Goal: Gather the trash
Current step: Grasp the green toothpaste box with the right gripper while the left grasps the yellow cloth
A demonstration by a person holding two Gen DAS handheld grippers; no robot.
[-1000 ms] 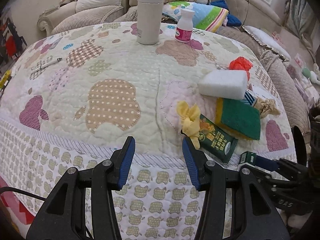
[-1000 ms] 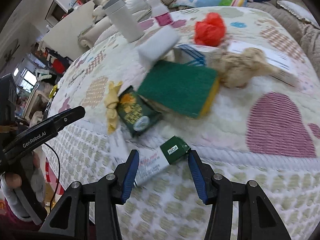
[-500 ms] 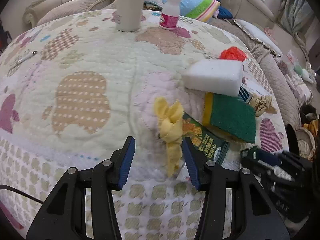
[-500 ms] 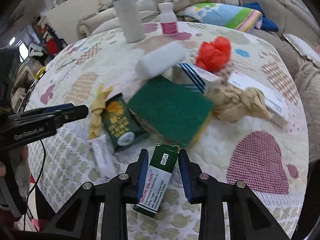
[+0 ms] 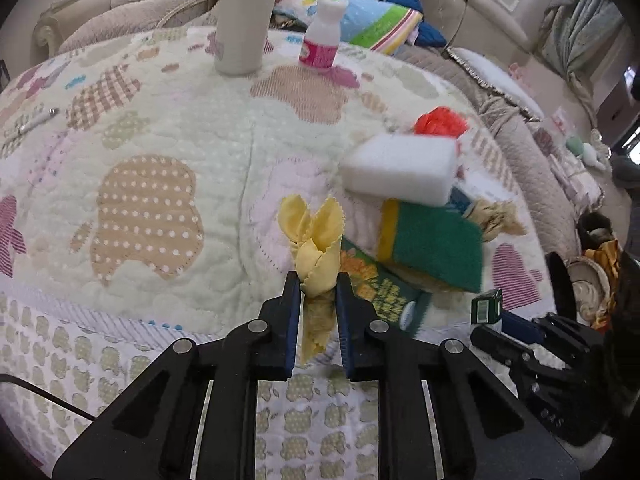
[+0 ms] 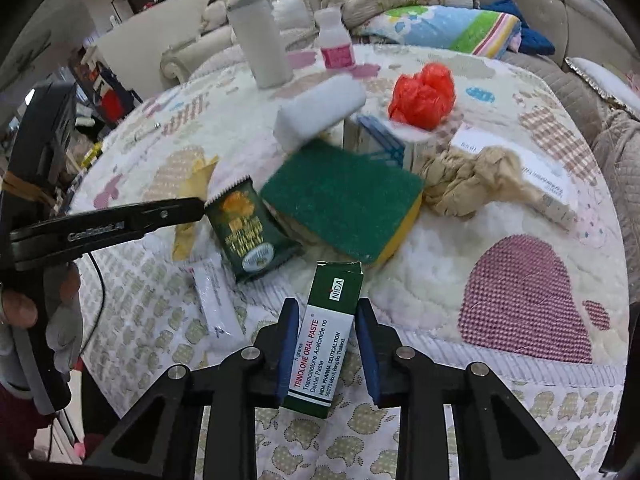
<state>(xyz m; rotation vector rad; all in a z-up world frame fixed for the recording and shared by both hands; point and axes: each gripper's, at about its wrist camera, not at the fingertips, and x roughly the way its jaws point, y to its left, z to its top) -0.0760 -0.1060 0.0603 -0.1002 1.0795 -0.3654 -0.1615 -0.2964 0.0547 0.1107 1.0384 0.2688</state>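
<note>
Trash is lying in a heap on the quilted surface [image 5: 160,152]. Left tool [image 5: 318,280] is clamping a yellow cloth scrap [image 5: 314,240]; right tool [image 6: 326,312] is clamping a green paste box [image 6: 326,332], the green sponge [image 6: 344,196] just ahead.

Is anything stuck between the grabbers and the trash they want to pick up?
Nothing is in the way. The left gripper is already shut on the yellow cloth, and the right gripper is already shut on the green paste box. No trash bin shows, so that path can't be judged.
</note>
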